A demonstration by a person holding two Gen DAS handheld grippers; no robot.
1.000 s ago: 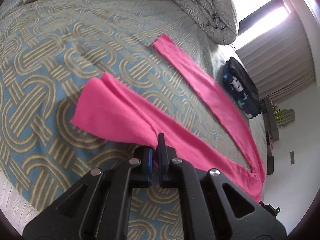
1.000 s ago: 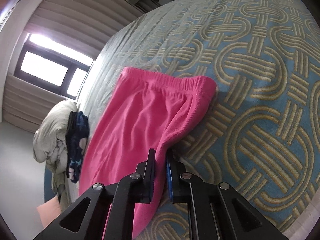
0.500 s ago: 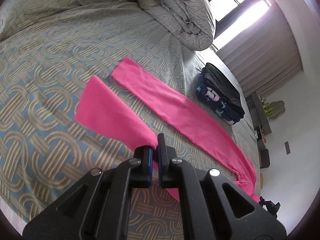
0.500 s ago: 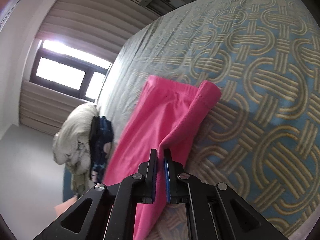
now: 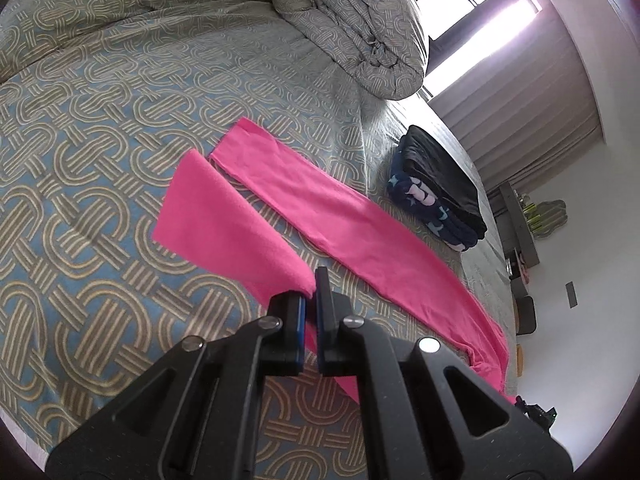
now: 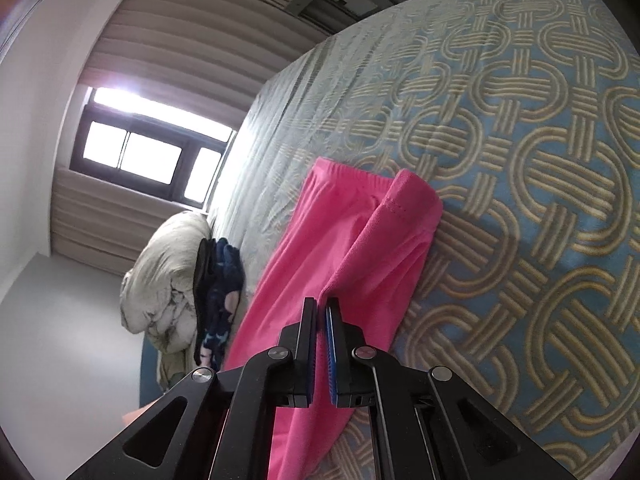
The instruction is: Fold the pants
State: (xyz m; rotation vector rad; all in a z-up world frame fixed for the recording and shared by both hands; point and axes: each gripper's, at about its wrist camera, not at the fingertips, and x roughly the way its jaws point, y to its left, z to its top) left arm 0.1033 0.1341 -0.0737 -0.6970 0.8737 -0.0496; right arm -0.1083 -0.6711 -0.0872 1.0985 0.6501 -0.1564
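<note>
Left wrist view: the pink pants lie on the bed, which carries a blue cover with a tan knot pattern. One leg runs flat from near the middle of the bed toward the right edge. The other leg is lifted off the cover, its cuff end spread to the left. The left tongs are clenched on that raised leg, with fabric pinched between the pads and the tool pointing down at a slant. Open cover lies to the left and below. A bunched duvet sits at the head of the bed, and a stack of dark folded clothes sits near the right edge, close to the flat leg but apart from it.

Right wrist view: the waistband end of the pants rests near the bed's far side. The right tongs are clenched on a ridge of pink fabric drawn up from the waistband corner, angled downward. Broad open cover lies to the right. The duvet and dark clothes lie to the left, beyond the pants.
</note>
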